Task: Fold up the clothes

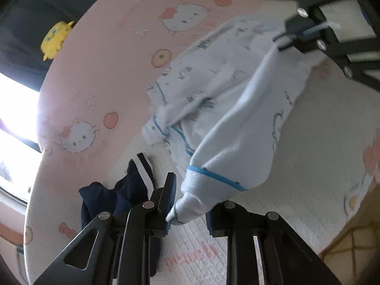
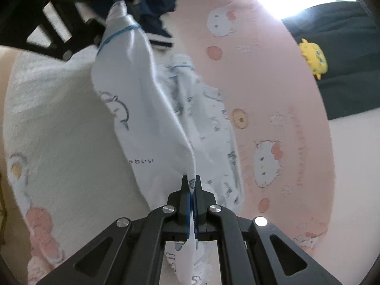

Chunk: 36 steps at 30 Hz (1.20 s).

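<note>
A white garment with blue trim and small prints (image 1: 228, 109) is stretched between my two grippers above a pink and white cartoon-cat blanket (image 1: 99, 76). In the left wrist view my left gripper (image 1: 190, 204) has its jaws apart, and the garment's cuffed end (image 1: 190, 204) lies between them, against the left pad. My right gripper (image 1: 282, 40) shows at the top right, pinching the garment's far end. In the right wrist view my right gripper (image 2: 192, 190) is shut on the white garment (image 2: 147, 109), which runs up to my left gripper (image 2: 95, 33) at the top left.
A dark navy garment with white stripes (image 1: 133, 190) lies on the blanket beside my left gripper; it also shows in the right wrist view (image 2: 156, 11). A yellow plush toy (image 1: 55, 39) sits on a dark surface beyond the blanket's edge. Tiled floor (image 1: 351, 244) shows at lower right.
</note>
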### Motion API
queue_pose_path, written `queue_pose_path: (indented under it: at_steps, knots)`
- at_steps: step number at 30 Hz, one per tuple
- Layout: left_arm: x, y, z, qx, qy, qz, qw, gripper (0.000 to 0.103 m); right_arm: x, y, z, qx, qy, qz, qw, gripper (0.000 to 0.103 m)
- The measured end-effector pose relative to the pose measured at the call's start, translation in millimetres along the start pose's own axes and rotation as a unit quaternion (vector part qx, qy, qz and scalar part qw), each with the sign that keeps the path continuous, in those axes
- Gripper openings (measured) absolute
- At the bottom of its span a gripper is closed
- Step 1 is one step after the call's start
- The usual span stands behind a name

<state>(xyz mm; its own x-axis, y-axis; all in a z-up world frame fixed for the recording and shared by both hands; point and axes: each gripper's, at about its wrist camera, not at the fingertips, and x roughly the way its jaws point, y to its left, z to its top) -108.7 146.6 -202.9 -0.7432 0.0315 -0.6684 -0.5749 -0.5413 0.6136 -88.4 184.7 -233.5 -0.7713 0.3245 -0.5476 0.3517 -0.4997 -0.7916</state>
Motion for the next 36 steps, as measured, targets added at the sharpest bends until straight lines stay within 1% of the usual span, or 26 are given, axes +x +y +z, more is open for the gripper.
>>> queue_pose_path:
  at_steps: [2,8,11,14,21,24,26,27,28,29,30,31,32,34,35,36]
  knots:
    - [3,6,4,-0.013,-0.002,0.0,0.9999,0.019,-2,-1,-1,0.006,0.002,-0.004,1.0,0.003]
    - [12,24,18,-0.055,-0.007,-0.008,0.9984,0.019,11,-10,0,0.007,0.013,-0.017,1.0,0.003]
    - [16,30,25,-0.07,-0.013,-0.02,0.9973,0.019,8,-16,3,0.016,0.009,-0.021,1.0,0.003]
    - [20,35,33,-0.077,-0.019,-0.026,0.9965,0.019,13,-22,6,0.015,0.006,-0.034,0.999,0.003]
    - [32,52,49,-0.105,-0.026,-0.044,0.9931,0.019,34,-35,10,0.033,0.01,-0.018,0.999,0.003]
    - [44,62,55,-0.124,-0.018,-0.061,0.9902,0.019,40,-36,7,0.031,0.013,-0.029,0.999,0.003]
    - [52,70,56,-0.148,-0.006,-0.09,0.9848,0.019,46,-41,4,0.043,0.021,-0.022,0.999,0.003]
    - [55,75,57,-0.162,-0.001,-0.107,0.981,0.019,48,-43,3,0.051,0.026,-0.018,0.998,0.003]
    - [60,81,56,-0.189,0.007,-0.139,0.972,0.019,52,-46,0,0.063,0.034,-0.006,0.997,0.003]
    - [65,90,53,-0.23,0.018,-0.183,0.9556,0.019,54,-47,-2,0.07,0.041,0.001,0.997,0.003]
    - [72,97,50,-0.268,0.029,-0.225,0.9365,0.019,56,-48,-4,0.076,0.046,0.007,0.996,0.003]
    - [79,103,45,-0.302,0.042,-0.264,0.9152,0.019,58,-49,-6,0.08,0.053,0.013,0.995,0.003]
    - [84,106,42,-0.324,0.052,-0.285,0.9007,0.019,60,-49,-8,0.084,0.059,0.019,0.995,0.003]
    - [90,109,37,-0.346,0.069,-0.296,0.8877,0.02,62,-49,-12,0.088,0.066,0.029,0.993,0.003]
    - [93,110,34,-0.357,0.077,-0.301,0.8809,0.023,62,-50,-13,0.094,0.069,0.033,0.993,0.003]
    - [95,110,33,-0.361,0.083,-0.302,0.8786,0.026,62,-51,-13,0.1,0.072,0.038,0.992,0.003]
